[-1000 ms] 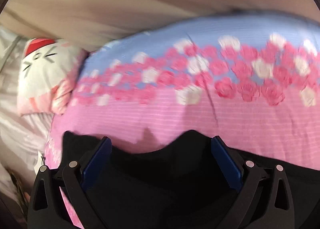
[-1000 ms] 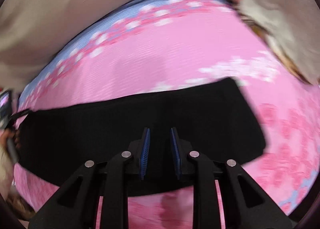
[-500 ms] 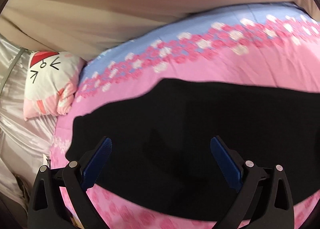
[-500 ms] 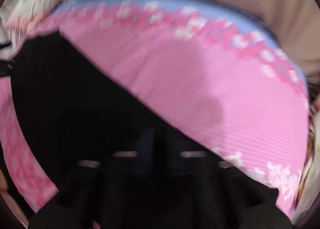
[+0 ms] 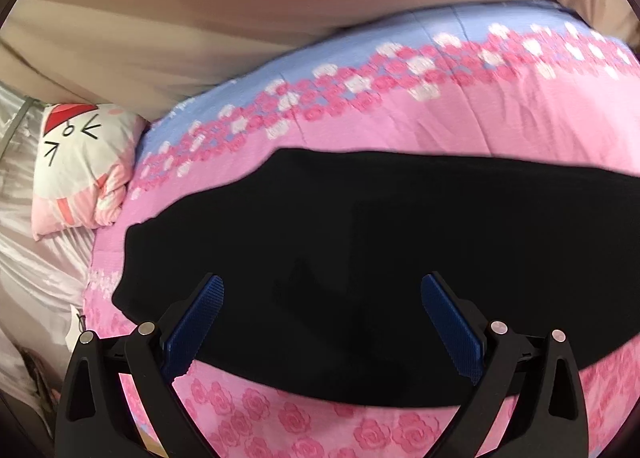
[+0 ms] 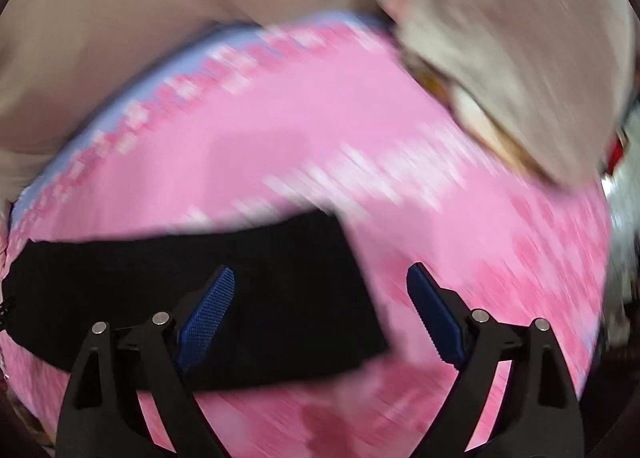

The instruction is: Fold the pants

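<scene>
Closest to me, the left gripper has its blue pads spread wide and nothing between them; it hangs over the near edge of the pants. The right gripper is spread just as wide and also holds nothing, its left pad over the black cloth and its right one over bare quilt.

The pants lie flat as a long black band across the pink quilt, one squared-off end showing in the right view, which is blurred.

Past the pants the quilt carries a row of pink and white roses, then a blue strip along its far edge. Off the quilt's left corner sits a pillow with a cartoon face, lying on a pale sheet. Behind everything hangs a tan curtain.
</scene>
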`<action>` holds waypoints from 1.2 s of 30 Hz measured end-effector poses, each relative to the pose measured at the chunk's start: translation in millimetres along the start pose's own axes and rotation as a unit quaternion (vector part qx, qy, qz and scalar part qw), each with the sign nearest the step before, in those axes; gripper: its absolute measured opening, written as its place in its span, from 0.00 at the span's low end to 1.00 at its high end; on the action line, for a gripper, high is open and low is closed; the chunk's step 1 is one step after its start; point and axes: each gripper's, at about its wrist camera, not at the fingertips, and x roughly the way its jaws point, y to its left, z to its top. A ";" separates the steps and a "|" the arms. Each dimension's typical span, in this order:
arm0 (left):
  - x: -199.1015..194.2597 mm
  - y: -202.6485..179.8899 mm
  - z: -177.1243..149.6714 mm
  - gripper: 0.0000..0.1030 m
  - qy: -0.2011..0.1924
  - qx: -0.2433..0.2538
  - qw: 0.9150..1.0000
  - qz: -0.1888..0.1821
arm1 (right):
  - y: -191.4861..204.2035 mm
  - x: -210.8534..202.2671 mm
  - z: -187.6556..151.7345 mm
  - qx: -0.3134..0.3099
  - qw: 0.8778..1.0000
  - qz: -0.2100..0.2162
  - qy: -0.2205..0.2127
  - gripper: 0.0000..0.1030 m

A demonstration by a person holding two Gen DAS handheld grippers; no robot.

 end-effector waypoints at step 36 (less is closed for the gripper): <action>-9.1 -1.4 -7.6 0.95 0.011 0.014 1.000 0.005 | 4.0 21.9 -12.5 0.015 0.997 0.062 0.032 0.20</action>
